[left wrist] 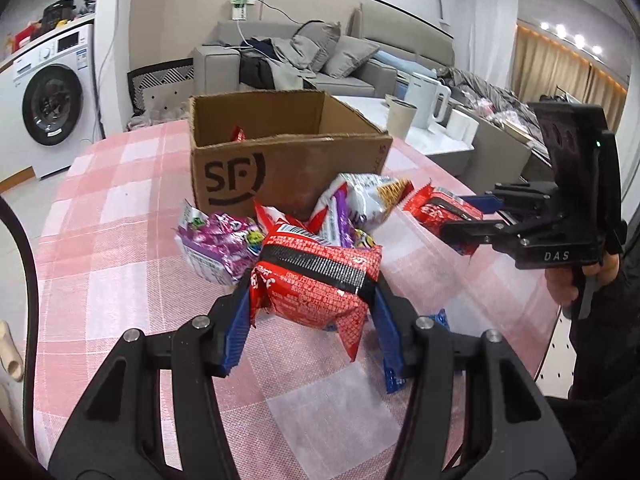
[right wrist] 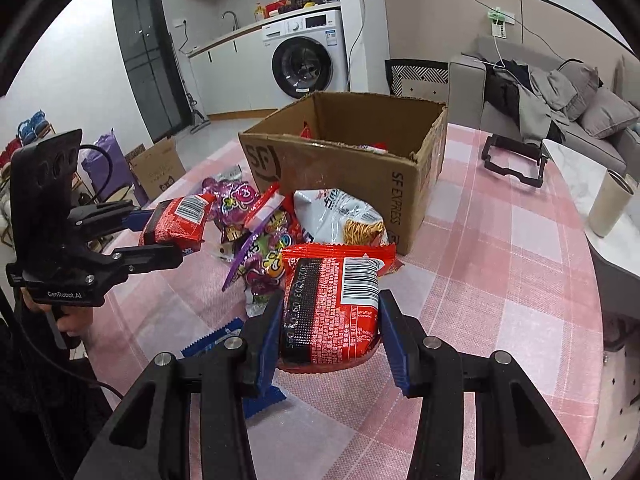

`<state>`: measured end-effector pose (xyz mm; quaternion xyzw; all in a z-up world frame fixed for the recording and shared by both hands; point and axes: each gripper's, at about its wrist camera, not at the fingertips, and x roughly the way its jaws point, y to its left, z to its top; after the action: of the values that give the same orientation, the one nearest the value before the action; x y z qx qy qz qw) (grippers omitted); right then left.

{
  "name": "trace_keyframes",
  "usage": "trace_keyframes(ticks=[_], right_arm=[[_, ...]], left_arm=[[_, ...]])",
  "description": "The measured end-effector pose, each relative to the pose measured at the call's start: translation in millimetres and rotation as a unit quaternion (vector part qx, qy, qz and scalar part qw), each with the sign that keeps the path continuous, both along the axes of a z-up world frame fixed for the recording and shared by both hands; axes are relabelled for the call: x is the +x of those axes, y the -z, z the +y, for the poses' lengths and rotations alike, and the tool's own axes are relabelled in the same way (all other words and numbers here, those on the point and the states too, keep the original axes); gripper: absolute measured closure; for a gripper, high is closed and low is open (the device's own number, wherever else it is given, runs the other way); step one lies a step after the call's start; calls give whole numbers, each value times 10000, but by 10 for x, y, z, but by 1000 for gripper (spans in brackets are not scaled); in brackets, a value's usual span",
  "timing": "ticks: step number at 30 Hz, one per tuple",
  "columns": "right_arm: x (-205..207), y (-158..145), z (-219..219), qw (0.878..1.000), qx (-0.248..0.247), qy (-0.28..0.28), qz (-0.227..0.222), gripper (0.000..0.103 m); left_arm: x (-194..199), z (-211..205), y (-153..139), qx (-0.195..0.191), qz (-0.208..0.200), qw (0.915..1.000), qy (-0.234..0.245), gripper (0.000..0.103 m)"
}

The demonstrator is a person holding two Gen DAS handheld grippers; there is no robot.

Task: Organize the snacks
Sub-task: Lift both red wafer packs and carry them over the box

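Both grippers tilt downward, each clamping a red packet.

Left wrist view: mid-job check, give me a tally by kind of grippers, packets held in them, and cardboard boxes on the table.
Grippers: 2 (left gripper, right gripper)
Held packets: 2 (left red packet, right red packet)
Cardboard box: 1
Total: 5

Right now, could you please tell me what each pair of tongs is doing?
Left tongs: closed on a red snack packet.
Right tongs: closed on another red snack packet.
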<state>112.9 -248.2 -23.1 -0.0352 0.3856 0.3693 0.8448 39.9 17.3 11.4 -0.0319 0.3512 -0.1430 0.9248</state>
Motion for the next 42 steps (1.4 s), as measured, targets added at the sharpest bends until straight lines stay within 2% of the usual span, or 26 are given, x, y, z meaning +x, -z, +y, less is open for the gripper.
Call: trace_keyframes(ticks=[24, 42], right_arm=[[64, -265, 2, 9986, 292, 350, -280, 57], [407, -589, -60, 9930, 589, 933, -429, 57]], left_arm=[[111, 80, -391, -48, -453, 9973, -576, 51], [595, 3, -761, 235, -776, 9944, -682, 51]])
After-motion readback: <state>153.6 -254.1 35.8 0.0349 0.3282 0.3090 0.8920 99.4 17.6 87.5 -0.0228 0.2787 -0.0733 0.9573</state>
